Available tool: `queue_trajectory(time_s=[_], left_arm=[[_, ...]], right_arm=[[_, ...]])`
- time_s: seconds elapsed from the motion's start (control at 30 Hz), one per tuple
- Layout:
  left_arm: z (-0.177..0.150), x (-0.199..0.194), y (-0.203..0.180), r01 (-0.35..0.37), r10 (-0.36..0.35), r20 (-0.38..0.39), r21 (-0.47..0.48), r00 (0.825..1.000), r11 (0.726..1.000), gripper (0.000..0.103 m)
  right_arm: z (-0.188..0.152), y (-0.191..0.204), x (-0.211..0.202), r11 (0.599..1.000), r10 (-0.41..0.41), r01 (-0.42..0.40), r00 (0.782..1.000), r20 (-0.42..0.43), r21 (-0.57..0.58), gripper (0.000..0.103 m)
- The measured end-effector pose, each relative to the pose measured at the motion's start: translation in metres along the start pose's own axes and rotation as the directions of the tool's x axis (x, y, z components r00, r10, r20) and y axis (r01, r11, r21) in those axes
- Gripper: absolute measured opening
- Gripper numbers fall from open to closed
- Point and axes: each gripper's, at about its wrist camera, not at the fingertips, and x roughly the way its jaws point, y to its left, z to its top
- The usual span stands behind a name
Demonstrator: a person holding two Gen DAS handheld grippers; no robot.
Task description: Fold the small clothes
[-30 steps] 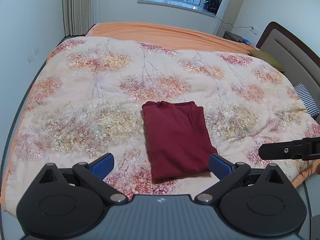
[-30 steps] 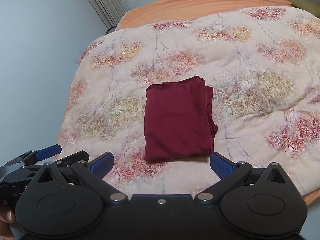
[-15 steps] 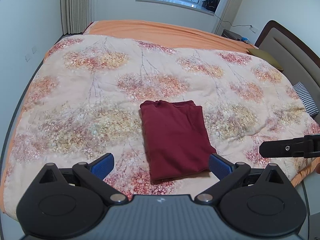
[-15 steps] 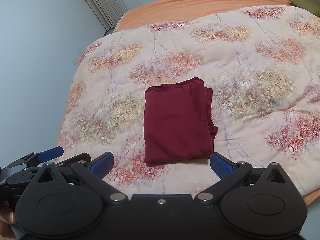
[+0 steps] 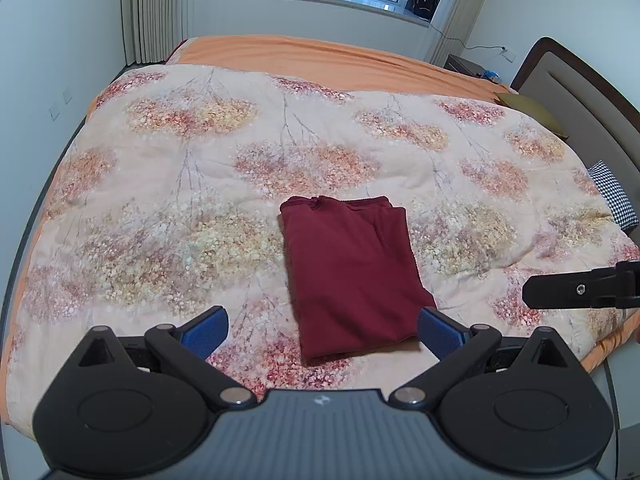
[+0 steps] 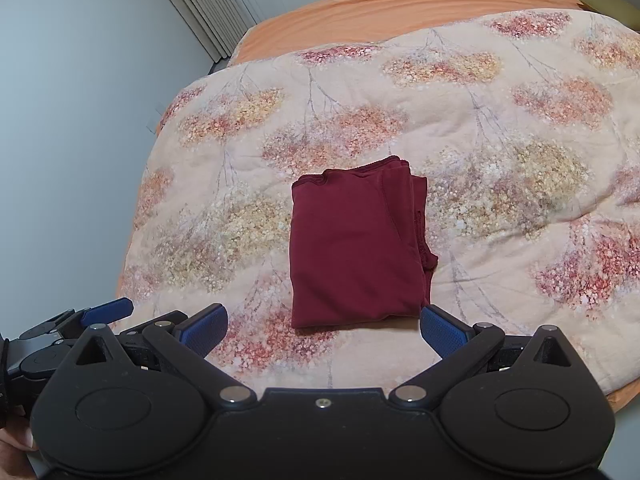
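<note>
A dark red garment lies folded into a neat rectangle on the floral quilt, near the bed's front edge. It also shows in the right wrist view. My left gripper is open and empty, held back from the garment's near edge. My right gripper is open and empty too, just short of the garment's near edge. The right gripper's side shows at the right of the left wrist view. The left gripper shows at the lower left of the right wrist view.
An orange sheet covers the bed beyond the quilt. A headboard, an olive pillow and a checked pillow are on the right. A window and curtains stand behind the bed. The bed's front edge is close below my grippers.
Both grippers have drawn back and up a little from the garment, so more of the room shows. The garment has not moved. Both grippers stay open.
</note>
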Motion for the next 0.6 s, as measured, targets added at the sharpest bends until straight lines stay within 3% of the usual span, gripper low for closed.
queue_trajectory(time_s=[0.6], left_arm=[[-0.0024, -0.0013, -0.0024, 0.01, -0.01, -0.005, 0.004, 1.0, 1.0, 0.103]], right_arm=[[-0.0012, 0.0002, -0.0009, 1.0, 0.0, 0.0, 1.0, 0.002, 0.007, 0.102]])
